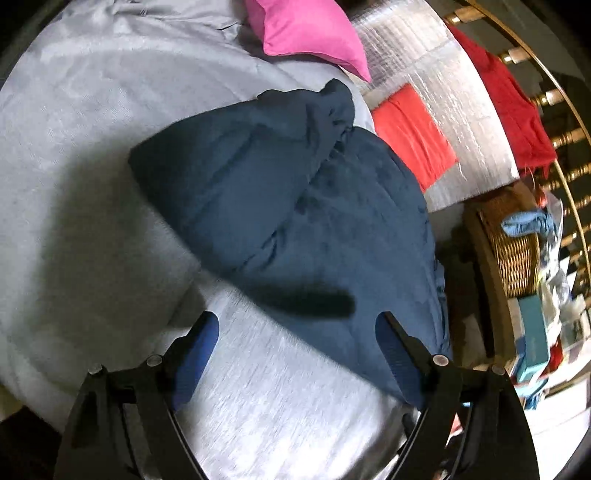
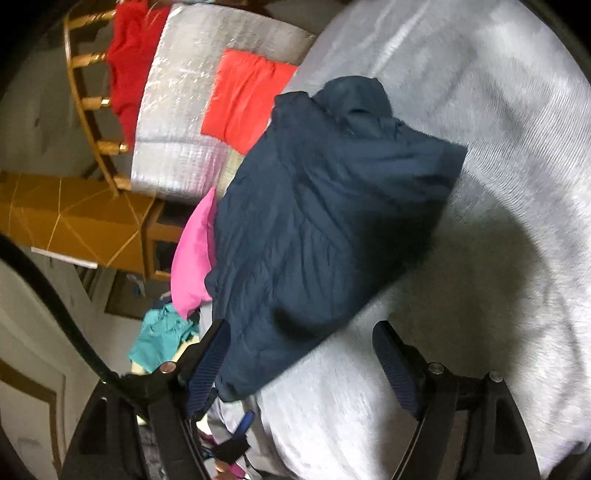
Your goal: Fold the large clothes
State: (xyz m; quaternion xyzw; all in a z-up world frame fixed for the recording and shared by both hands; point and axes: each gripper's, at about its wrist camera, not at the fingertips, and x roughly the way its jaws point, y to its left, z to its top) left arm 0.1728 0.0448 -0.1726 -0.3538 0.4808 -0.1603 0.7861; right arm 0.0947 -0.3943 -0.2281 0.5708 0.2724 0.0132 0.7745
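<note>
Both tongs (image 1: 297, 325) (image 2: 299, 332) gape empty over the navy garment (image 1: 295, 206); wicker basket (image 1: 517, 254) holds blue cloth (image 1: 524, 225).

navy garment (image 1: 295, 206) — folded, rumpled, on bed

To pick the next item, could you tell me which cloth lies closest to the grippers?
The navy garment, on the grey bedspread; the pink and orange-red pieces lie beyond it.

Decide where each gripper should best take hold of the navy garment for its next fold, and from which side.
Probably the near hem of the navy garment, which lies flat on the grey bedsheet. Come in low from the near side, each open gripper at one corner; the far end is bunched.
</note>
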